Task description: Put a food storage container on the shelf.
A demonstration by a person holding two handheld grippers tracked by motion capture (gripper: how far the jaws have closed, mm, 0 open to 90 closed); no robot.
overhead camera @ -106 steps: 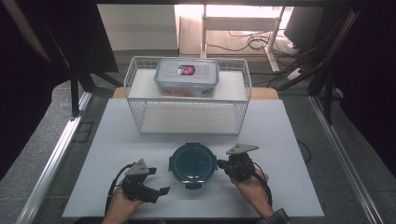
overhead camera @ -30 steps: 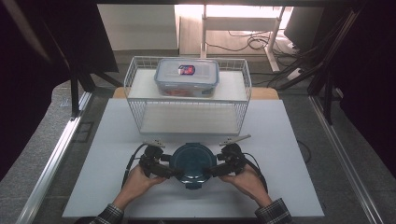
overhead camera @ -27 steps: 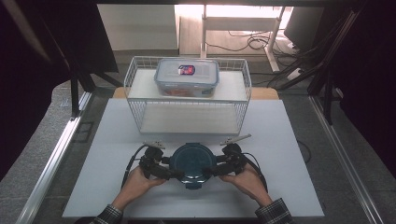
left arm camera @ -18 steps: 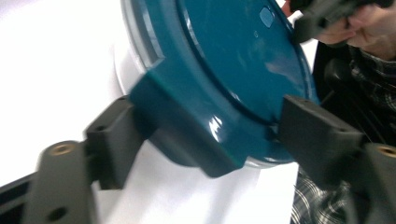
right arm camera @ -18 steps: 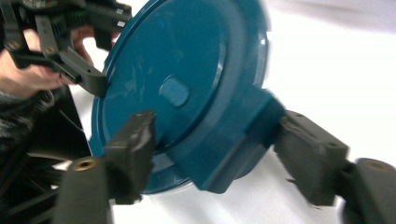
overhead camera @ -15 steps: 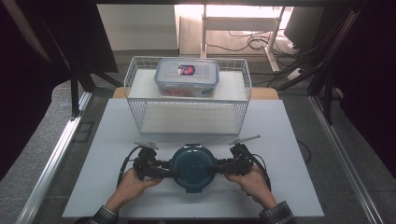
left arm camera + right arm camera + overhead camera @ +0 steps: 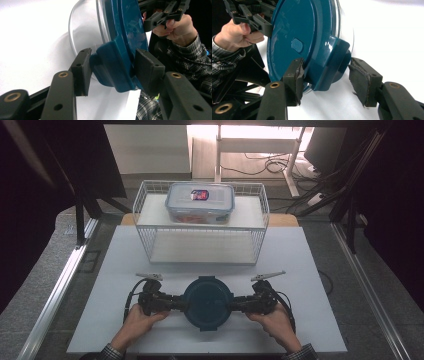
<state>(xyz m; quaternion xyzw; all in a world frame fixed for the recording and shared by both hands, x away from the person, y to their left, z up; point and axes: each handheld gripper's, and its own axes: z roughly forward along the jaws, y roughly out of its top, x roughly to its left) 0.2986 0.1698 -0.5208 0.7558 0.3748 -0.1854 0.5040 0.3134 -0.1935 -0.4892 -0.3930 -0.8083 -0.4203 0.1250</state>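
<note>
Behind the blue lid (image 7: 207,296), container base mostly hidden.

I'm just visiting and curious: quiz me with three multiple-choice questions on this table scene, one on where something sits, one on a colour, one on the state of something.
1. Where is the clear lidded box?
A. On the white wire basket
B. On the floor
C. In a hand

2. What colour is the lid of the round container?
A. Red
B. Dark teal blue
C. Yellow

3. How does the left gripper stand to the container's side latch?
A. Far away from it
B. Its jaws lie on either side of the latch
C. It rests on the wire basket

Answers:
1 A, the high view shows the box on the basket's upper shelf.
2 B, both gripper views show a teal lid.
3 B, the left gripper view shows the latch between its two pads.
</note>
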